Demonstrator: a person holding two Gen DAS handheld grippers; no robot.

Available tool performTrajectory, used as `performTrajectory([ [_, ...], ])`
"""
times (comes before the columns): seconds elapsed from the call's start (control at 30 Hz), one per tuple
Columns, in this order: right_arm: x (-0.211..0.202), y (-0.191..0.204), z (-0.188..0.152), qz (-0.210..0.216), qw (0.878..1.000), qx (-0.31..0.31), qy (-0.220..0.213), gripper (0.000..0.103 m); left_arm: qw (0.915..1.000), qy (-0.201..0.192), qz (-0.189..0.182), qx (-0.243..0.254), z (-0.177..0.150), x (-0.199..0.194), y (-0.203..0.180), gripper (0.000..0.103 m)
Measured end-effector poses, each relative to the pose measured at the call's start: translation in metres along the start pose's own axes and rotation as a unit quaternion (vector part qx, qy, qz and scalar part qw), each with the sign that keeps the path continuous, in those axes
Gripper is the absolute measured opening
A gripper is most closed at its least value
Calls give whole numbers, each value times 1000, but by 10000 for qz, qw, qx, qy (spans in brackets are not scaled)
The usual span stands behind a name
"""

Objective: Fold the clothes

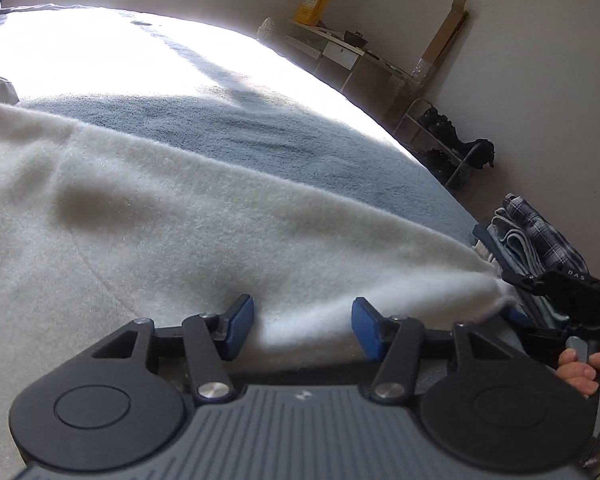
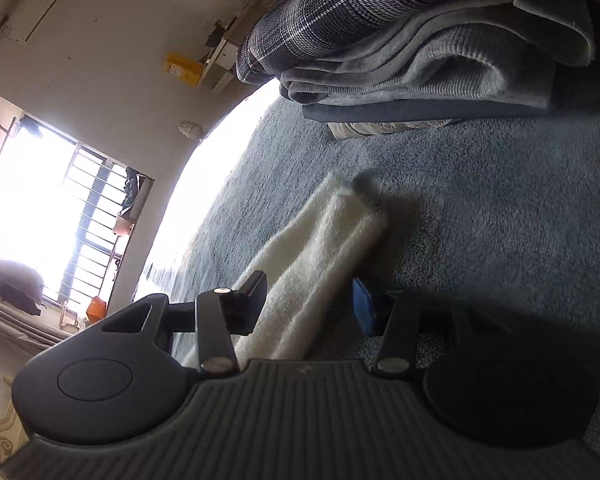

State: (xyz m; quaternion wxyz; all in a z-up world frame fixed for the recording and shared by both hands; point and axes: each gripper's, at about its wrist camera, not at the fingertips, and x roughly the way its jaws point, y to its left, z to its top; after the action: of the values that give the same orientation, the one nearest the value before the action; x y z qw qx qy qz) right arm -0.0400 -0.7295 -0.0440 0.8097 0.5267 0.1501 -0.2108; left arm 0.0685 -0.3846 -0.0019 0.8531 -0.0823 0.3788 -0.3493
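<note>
**Though partly done, far from finished**

Nearest, between the parted jaws of the left gripper (image 1: 303, 316): a ridge of the white fleece (image 1: 160, 220), loose, not pinched. Same at the right gripper (image 2: 310, 288): jaws apart, a doubled edge of the fleece running between them, against one finger and clear of the other pad. Beyond, spread wide and rumpled over the grey-blue blanket (image 1: 240, 132), not yet squared into a neat fold. Farther off, at the bed's edge: a stack of folded clothes (image 2: 420, 60), already finished. Left to do, by the look of it: completing the fleece's folds and adding it to the stack.
</note>
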Motion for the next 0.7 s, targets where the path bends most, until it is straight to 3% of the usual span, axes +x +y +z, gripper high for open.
performTrajectory([
  [0.03,4,1,0,-23,10000,-17,-4,41,10000,-25,-2,11,-1,0,0,56],
  [0.17,18,2,4,-95,10000,-23,-5,9,10000,-25,-34,-25,-2,-2,3,56],
  [0.33,13,30,8,44,9981,-555,-246,7,10000,-90,-18,9,3,-8,-1,56],
  [0.43,2,61,11,176,9956,-865,-304,7,9980,-173,-253,-550,6,-31,13,56],
  [0.6,-11,142,1,843,9861,-1387,-346,7,9897,-327,-637,-1241,4,-112,53,56],
  [0.7,-26,197,-22,1445,9710,-1894,-216,7,9864,-557,-572,-1435,-6,-179,85,56],
])
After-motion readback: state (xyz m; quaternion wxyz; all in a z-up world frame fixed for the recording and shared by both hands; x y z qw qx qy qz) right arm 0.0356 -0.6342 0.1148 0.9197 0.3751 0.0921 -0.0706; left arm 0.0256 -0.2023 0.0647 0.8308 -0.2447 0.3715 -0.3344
